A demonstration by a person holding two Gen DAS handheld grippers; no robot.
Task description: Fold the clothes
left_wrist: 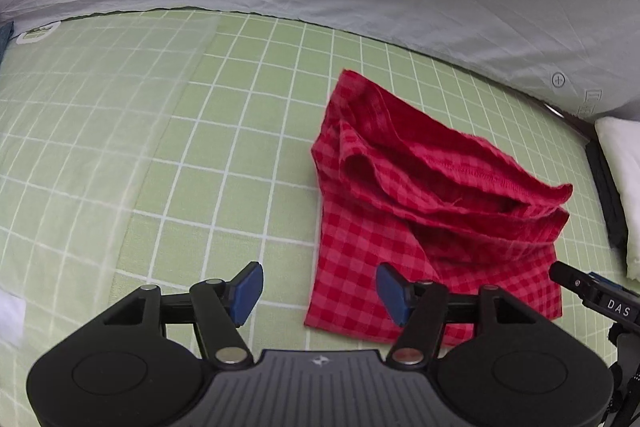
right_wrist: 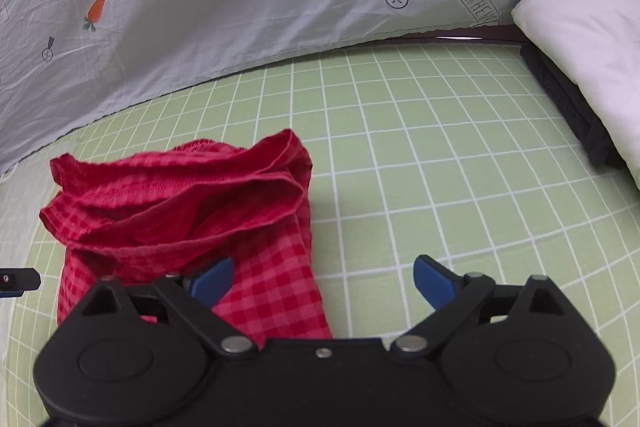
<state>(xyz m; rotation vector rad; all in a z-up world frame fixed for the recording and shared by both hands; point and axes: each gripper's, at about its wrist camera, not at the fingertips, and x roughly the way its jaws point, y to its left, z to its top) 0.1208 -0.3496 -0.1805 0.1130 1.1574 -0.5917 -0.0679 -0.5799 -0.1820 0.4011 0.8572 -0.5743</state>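
A red checked garment (left_wrist: 432, 211) lies folded into a rough rectangle on the green grid sheet (left_wrist: 160, 155), its far layers bunched and open. My left gripper (left_wrist: 320, 289) is open and empty, just in front of the garment's near left corner. In the right wrist view the same garment (right_wrist: 184, 211) lies left of centre. My right gripper (right_wrist: 323, 281) is open and empty, its left fingertip (right_wrist: 212, 279) over the garment's near right edge, its right fingertip over bare sheet.
A pale grey quilt (right_wrist: 240, 7) with carrot prints runs along the far side. A white folded cloth (right_wrist: 592, 59) on a dark item (right_wrist: 568, 107) sits at the right. The other gripper's tip (left_wrist: 592, 291) shows at the right edge of the left wrist view.
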